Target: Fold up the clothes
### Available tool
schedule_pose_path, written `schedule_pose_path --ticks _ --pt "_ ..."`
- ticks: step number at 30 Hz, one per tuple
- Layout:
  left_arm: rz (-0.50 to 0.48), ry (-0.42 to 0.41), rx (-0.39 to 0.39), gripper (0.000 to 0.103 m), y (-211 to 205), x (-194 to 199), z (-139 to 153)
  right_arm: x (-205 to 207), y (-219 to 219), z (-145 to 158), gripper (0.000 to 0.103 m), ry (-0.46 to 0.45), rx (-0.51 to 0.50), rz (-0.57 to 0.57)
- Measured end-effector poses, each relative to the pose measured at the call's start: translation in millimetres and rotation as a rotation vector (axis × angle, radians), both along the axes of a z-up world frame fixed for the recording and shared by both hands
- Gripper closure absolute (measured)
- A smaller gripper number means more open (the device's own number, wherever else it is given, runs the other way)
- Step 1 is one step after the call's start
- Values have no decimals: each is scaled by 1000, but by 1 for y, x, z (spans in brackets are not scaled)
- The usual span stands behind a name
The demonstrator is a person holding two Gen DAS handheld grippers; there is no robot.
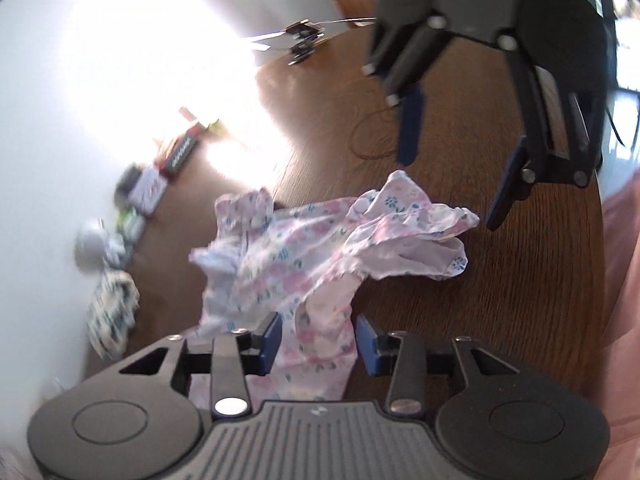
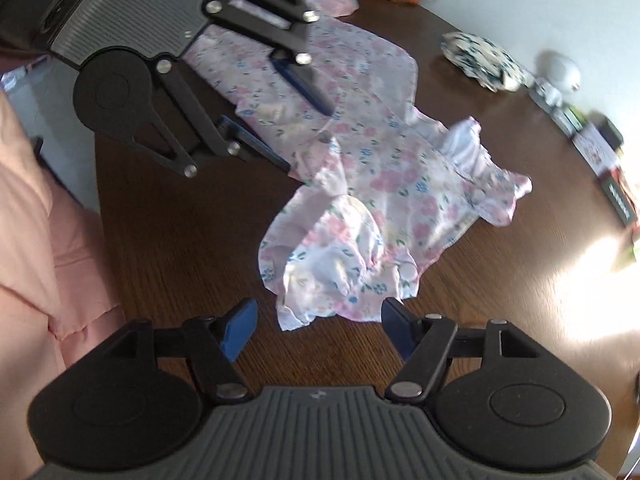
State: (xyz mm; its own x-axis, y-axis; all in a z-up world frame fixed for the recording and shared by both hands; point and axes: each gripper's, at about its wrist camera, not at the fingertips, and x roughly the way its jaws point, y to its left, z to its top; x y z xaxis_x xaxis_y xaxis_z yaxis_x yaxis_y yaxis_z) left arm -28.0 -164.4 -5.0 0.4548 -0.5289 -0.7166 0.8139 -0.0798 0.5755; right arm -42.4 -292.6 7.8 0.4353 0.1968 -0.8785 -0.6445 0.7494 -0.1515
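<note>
Your left gripper [image 1: 316, 340] straddles the floral garment [image 1: 320, 248] with jaws apart (not pinching), right gripper [image 2: 320, 330] released above the bench [image 2: 180, 240].

Crumpled garment [image 2: 376, 184] lies on the table [image 2: 180, 240], about mid-table. Left gripper [image 2: 308, 136] over its 10 o'clock end, cloth between the jaws. Right gripper [image 2: 320, 328] at the garment's 6 o'clock edge, jaws apart, nothing between. Second folded cloth [image 2: 484, 60] at 1 o'clock by the wall; boxes [image 2: 600, 152] line the table edge at 3 o'clock.
</note>
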Motion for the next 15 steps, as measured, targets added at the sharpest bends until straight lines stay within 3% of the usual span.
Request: schedule_pose_path --ticks 3,15 --pt "-96 -76 23 60 -6 -17 -6 0 6 -5 33 3 -17 54" --pt "-410 -176 179 60 -31 -28 -29 -1 -7 -5 33 4 26 10"
